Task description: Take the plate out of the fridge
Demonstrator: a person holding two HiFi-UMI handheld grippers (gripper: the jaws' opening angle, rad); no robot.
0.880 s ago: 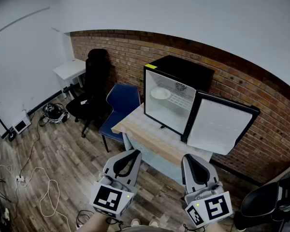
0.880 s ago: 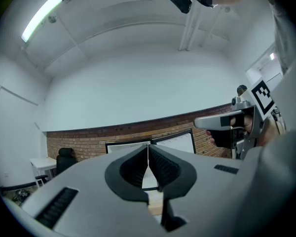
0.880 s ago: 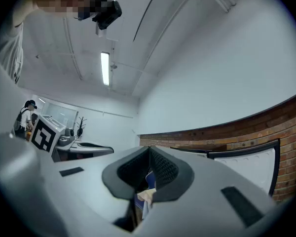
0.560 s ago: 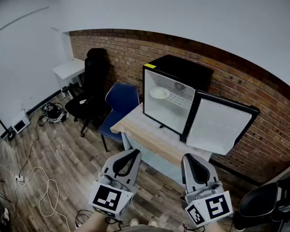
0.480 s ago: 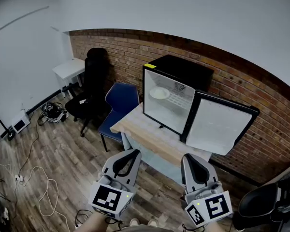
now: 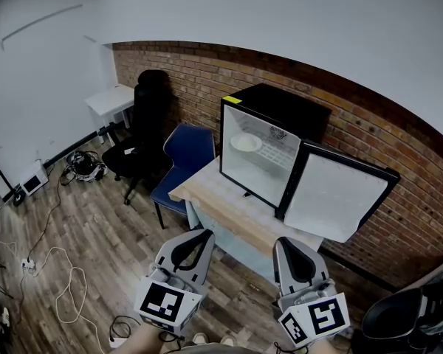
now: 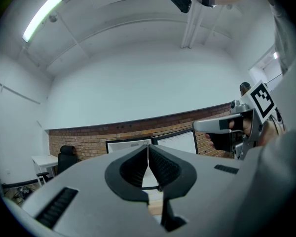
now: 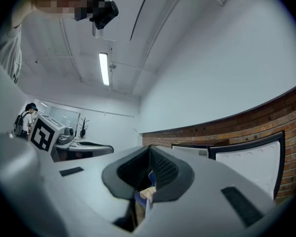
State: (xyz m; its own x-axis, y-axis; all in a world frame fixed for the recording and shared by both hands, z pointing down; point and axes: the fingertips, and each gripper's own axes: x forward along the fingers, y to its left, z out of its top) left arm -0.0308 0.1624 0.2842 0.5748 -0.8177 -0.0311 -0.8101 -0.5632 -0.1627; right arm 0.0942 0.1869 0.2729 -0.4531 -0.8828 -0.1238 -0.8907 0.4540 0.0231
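— Where is the plate seen?
— A round white plate (image 6: 245, 142) is seen lying flat on a shelf high inside the black fridge (image 6: 280, 102), near its left wall.
— Is room left for moving?
— The door (image 6: 340, 198) is swung wide to the right. Bare worktop (image 6: 207, 194) is seen in front; a blue chair (image 6: 186, 153) is set just beside it.
— How are the grippers held?
— The left hand-held gripper (image 6: 199, 233) and right hand-held gripper (image 6: 288, 242) are held side by side, pointed at the fridge, well apart from it. Both are squeezed closed, and nothing is gripped.

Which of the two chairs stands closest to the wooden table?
The blue chair, beside the wooden table; the black office chair stands farther left, by the brick wall.
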